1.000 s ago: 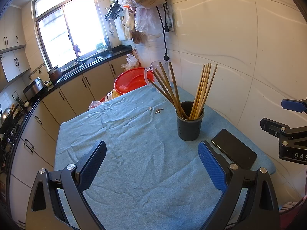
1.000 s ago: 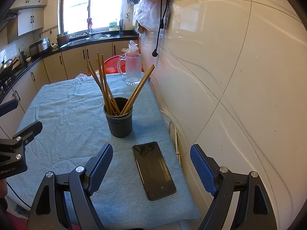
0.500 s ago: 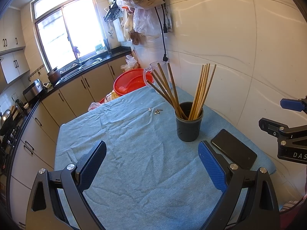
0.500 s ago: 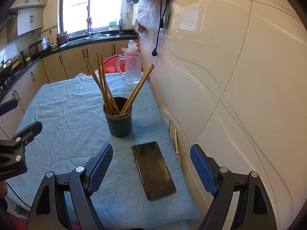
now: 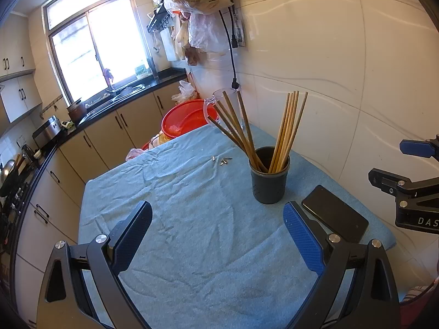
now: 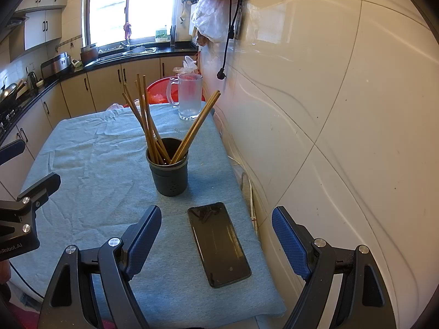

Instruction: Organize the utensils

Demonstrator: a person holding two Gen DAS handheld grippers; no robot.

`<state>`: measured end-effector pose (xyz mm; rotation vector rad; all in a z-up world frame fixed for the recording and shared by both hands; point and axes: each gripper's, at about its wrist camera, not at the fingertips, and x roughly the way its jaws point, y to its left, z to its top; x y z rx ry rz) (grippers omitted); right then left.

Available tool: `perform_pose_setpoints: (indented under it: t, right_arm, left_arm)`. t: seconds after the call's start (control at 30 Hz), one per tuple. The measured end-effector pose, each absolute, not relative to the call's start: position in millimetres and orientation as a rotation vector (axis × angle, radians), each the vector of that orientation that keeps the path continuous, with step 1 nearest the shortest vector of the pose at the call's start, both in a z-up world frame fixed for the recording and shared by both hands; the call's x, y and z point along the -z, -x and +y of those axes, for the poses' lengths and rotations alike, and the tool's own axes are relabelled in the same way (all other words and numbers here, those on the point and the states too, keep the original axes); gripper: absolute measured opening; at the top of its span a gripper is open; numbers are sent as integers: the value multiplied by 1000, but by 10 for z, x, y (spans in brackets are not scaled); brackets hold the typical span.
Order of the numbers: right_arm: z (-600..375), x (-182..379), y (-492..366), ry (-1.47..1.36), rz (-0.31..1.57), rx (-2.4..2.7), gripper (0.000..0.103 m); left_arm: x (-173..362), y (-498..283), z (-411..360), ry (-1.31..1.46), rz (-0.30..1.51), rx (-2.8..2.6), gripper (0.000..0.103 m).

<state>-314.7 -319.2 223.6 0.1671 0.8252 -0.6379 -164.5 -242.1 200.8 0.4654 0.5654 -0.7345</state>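
A dark grey holder (image 5: 270, 181) (image 6: 169, 172) stands on the blue cloth (image 5: 192, 219) (image 6: 90, 170) near the wall. Several wooden chopsticks (image 5: 288, 131) (image 6: 148, 120) lean in it in two bunches. My left gripper (image 5: 218, 235) hovers open over bare cloth in front of the holder and to its left, with nothing between its fingers. My right gripper (image 6: 216, 233) is open too, above a black phone (image 6: 219, 242) (image 5: 334, 213) in front of the holder, and shows at the right edge of the left wrist view (image 5: 408, 175).
A glass mug (image 6: 188, 96) stands at the table's far end by the tiled wall (image 6: 315, 109). Small metal bits (image 5: 223, 160) lie on the cloth beyond the holder. A red basin (image 5: 186, 120) sits behind the table. Kitchen cabinets (image 5: 104, 137) line the left.
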Motion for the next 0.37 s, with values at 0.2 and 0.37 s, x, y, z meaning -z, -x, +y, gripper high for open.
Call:
perform_pose_setpoints:
  t: [0.2, 0.37]
  right_arm:
    - [-3211, -2233, 3138, -169, 830, 638, 86]
    - [-3251, -2179, 3081, -179, 845, 624, 86]
  left_arm:
    - [-1998, 1631, -2433, -474, 562, 741, 96]
    - [-1972, 1590, -2400, -461, 562, 720, 96]
